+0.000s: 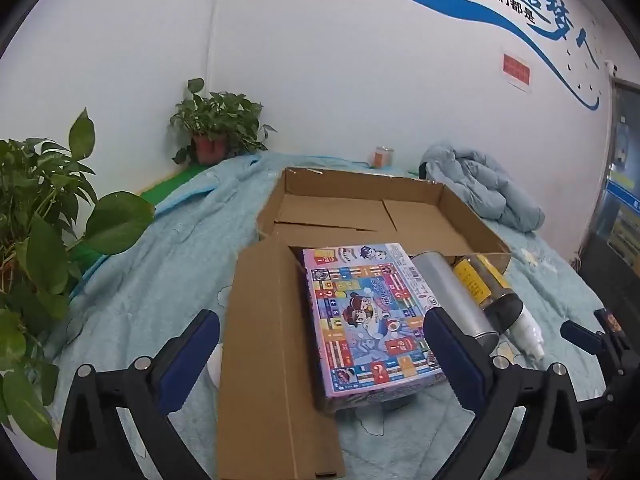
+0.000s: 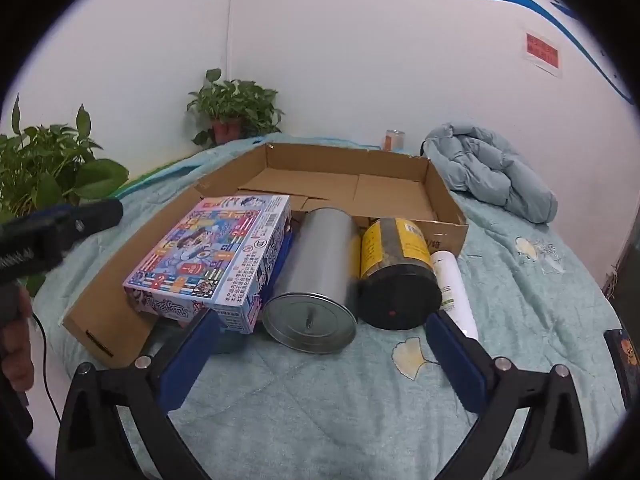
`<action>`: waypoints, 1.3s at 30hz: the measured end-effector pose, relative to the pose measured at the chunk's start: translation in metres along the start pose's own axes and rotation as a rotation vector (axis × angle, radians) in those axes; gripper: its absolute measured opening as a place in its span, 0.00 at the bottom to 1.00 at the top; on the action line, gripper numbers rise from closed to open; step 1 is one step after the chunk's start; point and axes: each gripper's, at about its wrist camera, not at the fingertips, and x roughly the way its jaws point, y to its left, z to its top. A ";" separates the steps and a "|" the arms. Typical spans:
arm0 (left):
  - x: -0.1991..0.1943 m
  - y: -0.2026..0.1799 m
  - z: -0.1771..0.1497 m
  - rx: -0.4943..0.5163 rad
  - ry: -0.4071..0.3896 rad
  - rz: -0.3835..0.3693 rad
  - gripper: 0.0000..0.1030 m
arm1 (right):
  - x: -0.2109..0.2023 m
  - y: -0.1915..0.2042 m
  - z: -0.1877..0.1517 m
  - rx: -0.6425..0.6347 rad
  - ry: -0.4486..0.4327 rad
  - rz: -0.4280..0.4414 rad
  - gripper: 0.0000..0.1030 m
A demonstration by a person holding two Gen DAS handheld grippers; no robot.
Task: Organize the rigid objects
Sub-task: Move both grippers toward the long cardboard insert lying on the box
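Game box (image 2: 212, 252) left of tin (image 2: 316, 284)

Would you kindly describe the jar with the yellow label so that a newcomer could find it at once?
Start at the open cardboard box on the light blue quilt. In front of its near wall four things lie in a row. The jar is third from the left, on its side between the silver tin and the white bottle; it alone has a yellow label and a black lid.

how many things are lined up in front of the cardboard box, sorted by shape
Flat rectangular: 1, the colourful printed game box
Wide cylinders lying down: 2, the silver metal canister and the yellow-labelled jar with black lid
Slim cylinder: 1, the white plastic bottle
Total: 4, all outside the open brown cardboard box
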 end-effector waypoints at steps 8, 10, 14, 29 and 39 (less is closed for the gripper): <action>0.034 0.010 0.002 -0.058 0.112 -0.005 1.00 | 0.031 -0.002 0.003 0.007 0.080 0.034 0.99; 0.039 0.005 0.001 -0.054 0.119 -0.012 1.00 | 0.036 -0.003 0.003 0.017 0.097 0.033 0.99; 0.047 -0.002 0.001 -0.033 0.131 -0.008 1.00 | 0.046 -0.002 0.003 -0.003 0.126 0.030 0.99; 0.055 0.012 0.002 -0.096 0.183 -0.047 1.00 | 0.048 0.004 0.001 -0.011 0.147 0.075 0.99; 0.048 0.066 -0.013 -0.168 0.248 -0.033 0.99 | 0.028 0.039 -0.021 -0.084 0.165 0.321 0.99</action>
